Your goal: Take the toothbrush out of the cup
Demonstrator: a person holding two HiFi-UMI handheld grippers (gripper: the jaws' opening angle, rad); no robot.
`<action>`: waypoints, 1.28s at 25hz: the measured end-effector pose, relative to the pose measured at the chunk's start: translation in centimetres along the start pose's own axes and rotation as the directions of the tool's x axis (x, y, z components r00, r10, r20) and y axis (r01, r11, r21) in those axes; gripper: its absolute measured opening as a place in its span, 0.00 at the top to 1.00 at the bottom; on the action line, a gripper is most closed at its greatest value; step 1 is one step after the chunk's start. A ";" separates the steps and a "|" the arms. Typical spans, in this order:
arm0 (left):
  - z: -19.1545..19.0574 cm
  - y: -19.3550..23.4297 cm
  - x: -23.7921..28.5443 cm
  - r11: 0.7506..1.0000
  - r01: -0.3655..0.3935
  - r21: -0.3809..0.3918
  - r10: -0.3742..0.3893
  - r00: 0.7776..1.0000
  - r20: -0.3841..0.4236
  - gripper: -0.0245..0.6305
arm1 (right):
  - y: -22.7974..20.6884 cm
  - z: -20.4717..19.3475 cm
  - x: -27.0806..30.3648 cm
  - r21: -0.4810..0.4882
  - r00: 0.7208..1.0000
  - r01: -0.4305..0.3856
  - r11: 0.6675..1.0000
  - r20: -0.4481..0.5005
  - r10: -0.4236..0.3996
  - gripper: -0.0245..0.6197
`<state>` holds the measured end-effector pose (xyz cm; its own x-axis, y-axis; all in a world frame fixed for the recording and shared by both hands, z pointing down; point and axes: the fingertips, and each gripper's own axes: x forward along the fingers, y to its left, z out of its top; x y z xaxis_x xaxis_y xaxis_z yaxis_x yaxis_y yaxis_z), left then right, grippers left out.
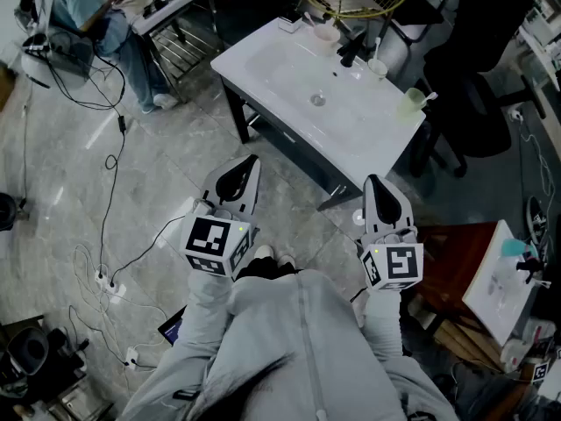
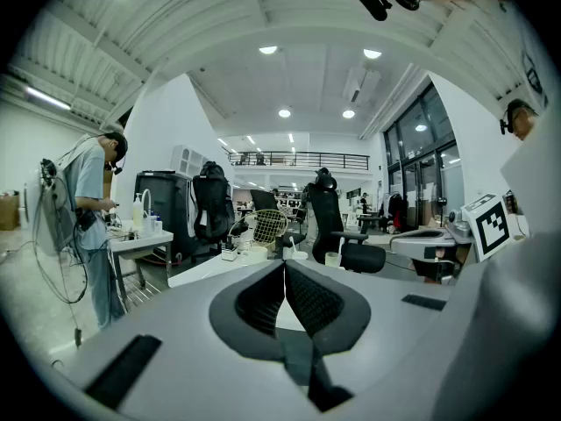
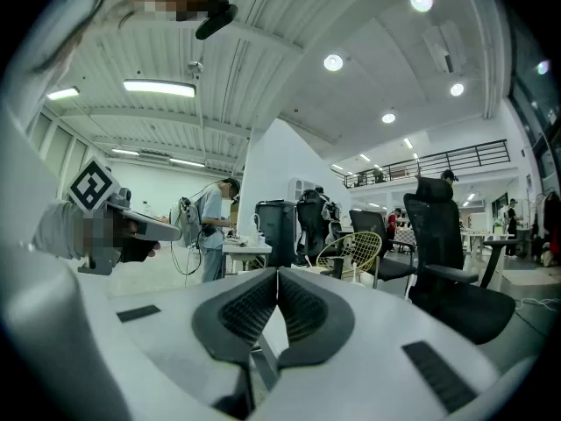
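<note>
Pale green cup, upright, near the far right corner of the white basin worktop, light-coloured toothbrush standing inside it, leaning over the rim to the right

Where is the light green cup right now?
In the head view, the green cup stands at the right end of the white sink table, beside the black chair.
</note>
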<state>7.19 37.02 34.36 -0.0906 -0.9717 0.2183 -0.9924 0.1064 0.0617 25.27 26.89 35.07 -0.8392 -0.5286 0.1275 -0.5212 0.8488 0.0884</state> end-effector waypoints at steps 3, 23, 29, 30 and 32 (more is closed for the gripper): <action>0.1 -0.2 -0.9 1.000 -0.018 -0.002 0.018 1.000 0.007 0.92 | 0.5 0.1 -0.5 0.010 1.000 -0.011 1.000 0.005 0.011 0.92; 3.2 11.8 8.3 1.000 0.028 0.002 -0.028 0.999 0.029 0.92 | 1.5 2.0 14.3 0.014 1.000 0.009 1.000 0.002 -0.009 0.92; 4.3 17.4 12.6 0.997 0.076 0.020 -0.076 0.997 0.014 0.92 | 1.5 2.5 20.4 0.032 0.998 0.065 0.997 0.000 -0.065 0.92; 4.5 18.2 13.1 0.996 0.083 0.021 -0.084 0.996 0.014 0.92 | 1.7 2.6 21.1 0.033 0.997 0.075 0.997 -0.003 -0.075 0.92; 4.9 19.6 13.9 0.995 0.101 0.021 -0.102 0.995 0.013 0.92 | 2.0 2.6 22.1 0.033 0.995 0.096 0.995 -0.014 -0.096 0.92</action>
<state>-13.89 24.58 33.86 0.0095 -0.9801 0.1981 -0.9980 0.0031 0.0629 5.22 16.95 35.47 -0.7830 -0.6078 0.1322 -0.6047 0.7936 0.0673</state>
